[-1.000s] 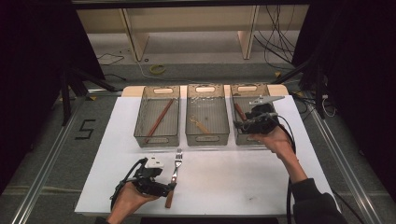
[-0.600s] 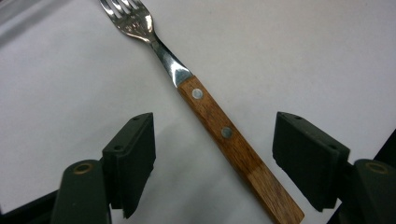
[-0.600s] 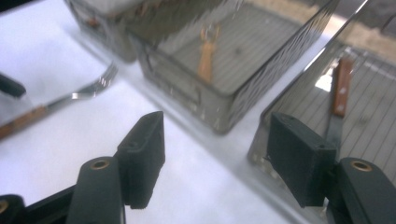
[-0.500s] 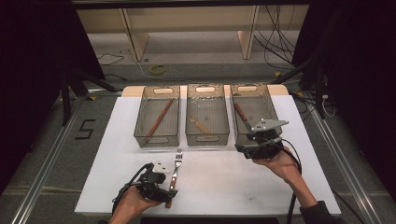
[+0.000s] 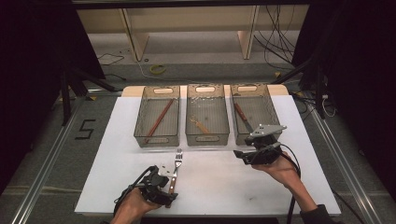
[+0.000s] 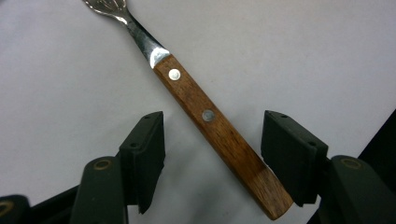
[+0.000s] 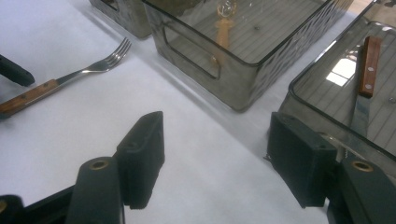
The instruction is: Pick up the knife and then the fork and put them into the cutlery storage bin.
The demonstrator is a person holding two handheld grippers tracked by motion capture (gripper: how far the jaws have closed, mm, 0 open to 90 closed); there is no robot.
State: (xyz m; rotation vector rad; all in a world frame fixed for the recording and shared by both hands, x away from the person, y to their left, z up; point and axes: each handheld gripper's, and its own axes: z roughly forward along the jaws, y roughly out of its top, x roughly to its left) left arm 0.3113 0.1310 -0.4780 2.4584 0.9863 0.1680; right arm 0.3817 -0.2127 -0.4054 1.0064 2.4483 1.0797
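Lower left of the high view: left gripper, jaws just closing around the fork, one pad near the wooden handle's end, the other clear of it.
Fork: flat on the white tabletop, tines toward the bins.
Lower right: right gripper, jaws wide, nothing between them, just beside the right bin.

My desk has a white top. Three clear bins stand in a row at its far side: left bin, middle bin, right bin. A fork with a wooden handle lies flat on the near part, before the left bin.
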